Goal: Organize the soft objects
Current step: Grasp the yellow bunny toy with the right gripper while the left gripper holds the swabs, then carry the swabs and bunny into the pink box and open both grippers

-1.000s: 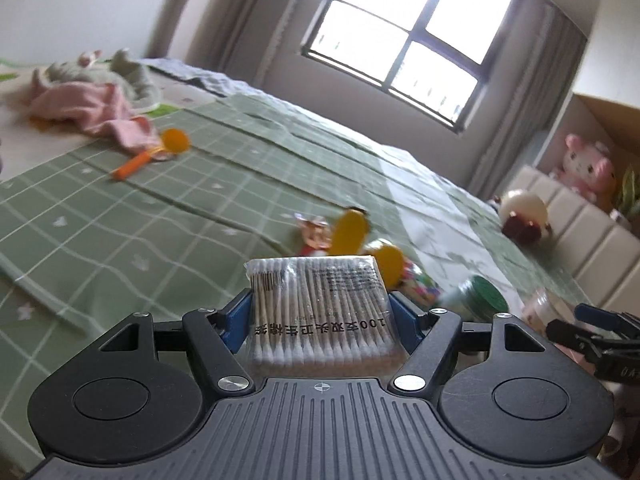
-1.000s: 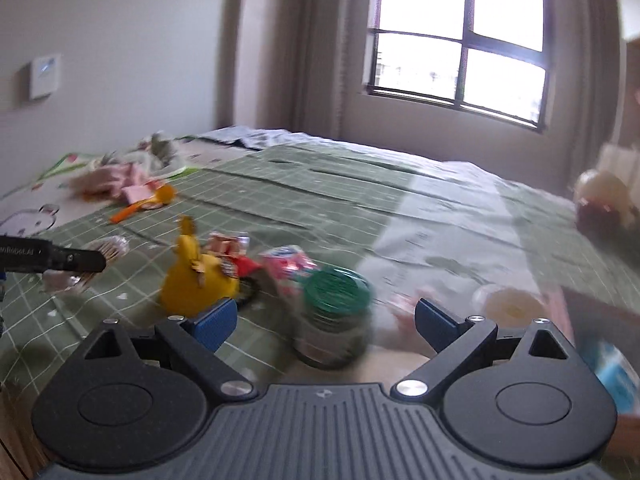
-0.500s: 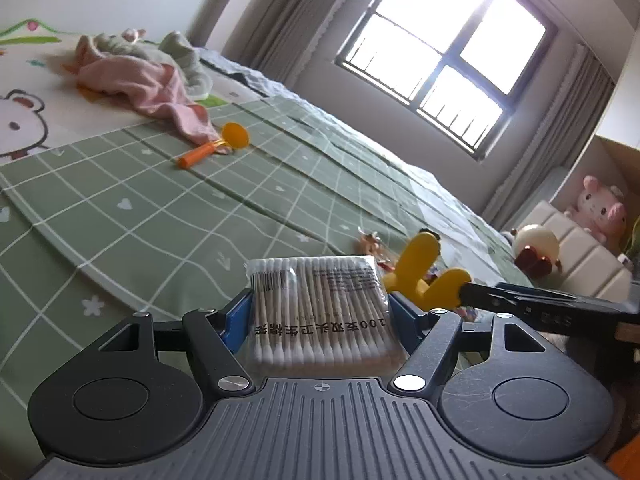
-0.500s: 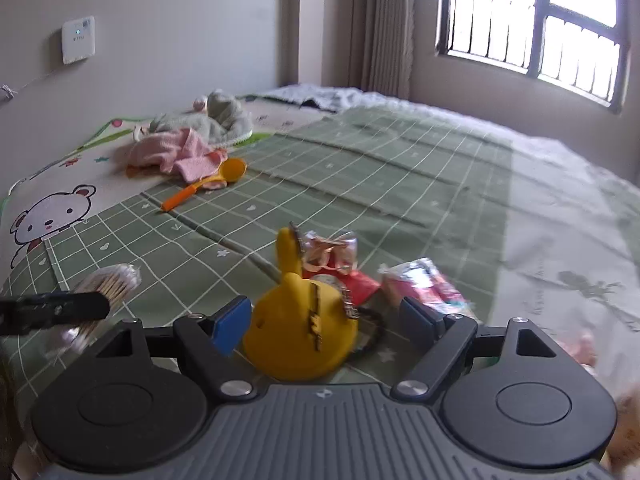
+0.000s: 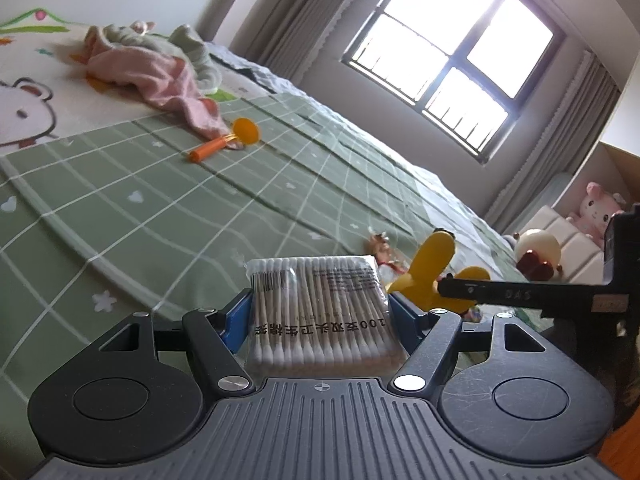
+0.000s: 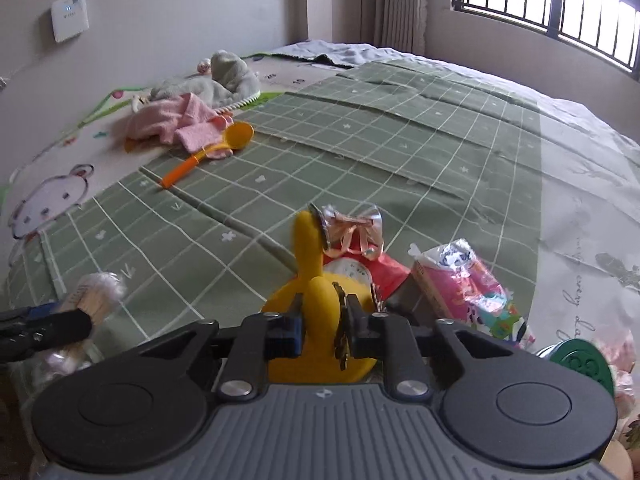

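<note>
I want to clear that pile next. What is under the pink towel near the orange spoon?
The pink towel lies on the bed sheet, overlapping the orange spoon at the handle's upper part, beside a grey plush. Anything else beneath is covered.

— A bedroom in a home: wide bed point(image 5: 280, 184) under a green checked quilt point(image 6: 400, 152), cartoon-bear sheet point(image 5: 24, 112) showing at one side.

— Signs of daily living?

— Barred window point(image 5: 452, 56) with grey curtains point(image 5: 292, 28), daylight pouring in. Small white control panel point(image 6: 70, 16) on the plain wall, possibly a thermostat. Crumpled pink cloth point(image 6: 176, 124) and grey garments point(image 6: 216, 80) heaped near the bed's edge.

— A child's room?

— Likely shared with one: pink plush toy point(image 5: 598, 212) on a shelf beside the padded headboard point(image 5: 560, 236), orange plastic spoon point(image 6: 212, 148) and snack packets point(image 6: 460, 284) scattered over the quilt.
</note>
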The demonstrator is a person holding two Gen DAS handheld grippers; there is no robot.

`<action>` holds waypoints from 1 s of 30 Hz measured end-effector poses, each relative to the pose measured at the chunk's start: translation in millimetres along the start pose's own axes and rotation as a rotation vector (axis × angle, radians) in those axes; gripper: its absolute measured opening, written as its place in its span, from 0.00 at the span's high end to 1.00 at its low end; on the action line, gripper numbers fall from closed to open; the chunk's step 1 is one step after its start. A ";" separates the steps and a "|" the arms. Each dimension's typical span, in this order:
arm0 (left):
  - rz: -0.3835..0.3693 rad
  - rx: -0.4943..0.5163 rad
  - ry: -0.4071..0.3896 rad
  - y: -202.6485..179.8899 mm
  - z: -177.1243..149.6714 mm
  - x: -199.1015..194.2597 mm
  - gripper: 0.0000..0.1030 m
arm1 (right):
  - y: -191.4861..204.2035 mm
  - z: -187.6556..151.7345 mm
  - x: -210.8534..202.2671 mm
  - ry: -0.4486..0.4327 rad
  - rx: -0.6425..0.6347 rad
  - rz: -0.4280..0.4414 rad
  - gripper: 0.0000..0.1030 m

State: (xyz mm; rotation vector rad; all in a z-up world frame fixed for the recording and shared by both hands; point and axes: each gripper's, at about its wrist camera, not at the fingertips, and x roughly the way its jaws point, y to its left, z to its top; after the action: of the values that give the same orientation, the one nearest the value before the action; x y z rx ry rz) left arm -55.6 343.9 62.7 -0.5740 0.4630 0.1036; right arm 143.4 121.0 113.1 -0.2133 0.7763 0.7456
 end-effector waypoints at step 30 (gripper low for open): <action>-0.633 0.381 0.500 -501.5 -102.4 232.9 0.23 | -348.6 -122.8 -365.8 -0.396 0.344 -0.617 0.84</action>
State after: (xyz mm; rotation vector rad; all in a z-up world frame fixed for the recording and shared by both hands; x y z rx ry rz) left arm 222.9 -139.6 132.7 -0.3430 0.7426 -0.7339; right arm 137.4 -380.1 252.1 0.0144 0.4099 0.0550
